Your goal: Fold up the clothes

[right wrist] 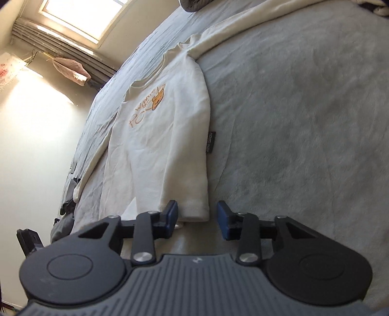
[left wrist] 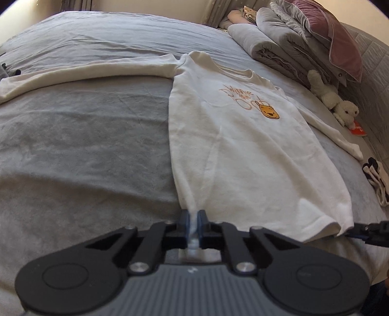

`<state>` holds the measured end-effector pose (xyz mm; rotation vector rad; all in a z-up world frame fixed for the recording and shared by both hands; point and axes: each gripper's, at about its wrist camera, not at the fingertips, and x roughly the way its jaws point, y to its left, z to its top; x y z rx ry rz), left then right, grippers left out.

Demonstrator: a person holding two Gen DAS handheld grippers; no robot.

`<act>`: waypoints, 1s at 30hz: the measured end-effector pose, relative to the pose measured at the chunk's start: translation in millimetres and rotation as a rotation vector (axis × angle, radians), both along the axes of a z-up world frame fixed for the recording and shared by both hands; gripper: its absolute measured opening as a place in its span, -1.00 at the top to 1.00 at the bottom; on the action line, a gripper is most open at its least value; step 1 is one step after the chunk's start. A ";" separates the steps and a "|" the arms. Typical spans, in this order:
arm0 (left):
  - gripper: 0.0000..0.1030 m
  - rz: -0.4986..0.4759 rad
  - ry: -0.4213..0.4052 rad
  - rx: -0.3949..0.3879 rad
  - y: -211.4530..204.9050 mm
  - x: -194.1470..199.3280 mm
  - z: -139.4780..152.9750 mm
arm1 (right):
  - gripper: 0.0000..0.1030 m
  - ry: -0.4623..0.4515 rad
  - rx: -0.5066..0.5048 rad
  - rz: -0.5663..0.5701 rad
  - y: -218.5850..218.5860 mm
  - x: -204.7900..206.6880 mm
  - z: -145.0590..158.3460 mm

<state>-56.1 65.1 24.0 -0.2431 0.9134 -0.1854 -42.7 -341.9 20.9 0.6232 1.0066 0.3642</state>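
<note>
A white long-sleeved shirt (left wrist: 243, 136) with an orange bear print lies face up on the grey bed (left wrist: 85, 136), sleeves spread out. My left gripper (left wrist: 193, 218) is shut on the shirt's bottom hem at its left corner. My right gripper (right wrist: 197, 217) is open, its jaws on either side of the hem's other corner (right wrist: 194, 209) without pinching it. It also shows at the right edge of the left wrist view (left wrist: 364, 233). The shirt shows in the right wrist view (right wrist: 165, 136) running away from the gripper.
Folded grey quilts and a pink pillow (left wrist: 304, 41) are stacked at the bed's far right. A white plush toy (left wrist: 333, 99) and black-and-white socks (left wrist: 376, 179) lie along the right edge. A window (right wrist: 80, 17) and wall stand beyond the bed.
</note>
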 end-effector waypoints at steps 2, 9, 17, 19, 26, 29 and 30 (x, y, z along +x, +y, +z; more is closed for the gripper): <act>0.89 0.003 -0.001 -0.026 4.4 0.4 3.3 | 0.84 -0.027 -0.082 0.018 10.7 3.1 2.7; 0.89 0.019 -0.044 -0.112 29.2 -12.5 36.7 | 0.85 -0.243 -0.309 0.032 3.9 -13.6 64.1; 0.89 -0.022 0.015 0.025 17.4 -7.5 11.4 | 0.85 -0.224 -0.546 0.226 19.4 -10.4 50.1; 0.89 -0.033 0.026 0.057 14.9 -6.6 6.3 | 0.84 -0.181 -0.585 0.252 22.6 -5.5 31.8; 0.87 -0.016 0.026 0.039 27.0 -4.3 17.0 | 0.78 -0.180 -0.490 0.178 3.7 4.6 39.2; 0.84 0.040 -0.020 0.022 36.2 0.5 36.2 | 0.69 -0.198 -0.418 0.102 -12.9 15.4 52.8; 0.83 0.046 -0.046 0.012 36.8 3.4 44.2 | 0.69 -0.203 -0.393 0.077 -18.5 19.0 57.4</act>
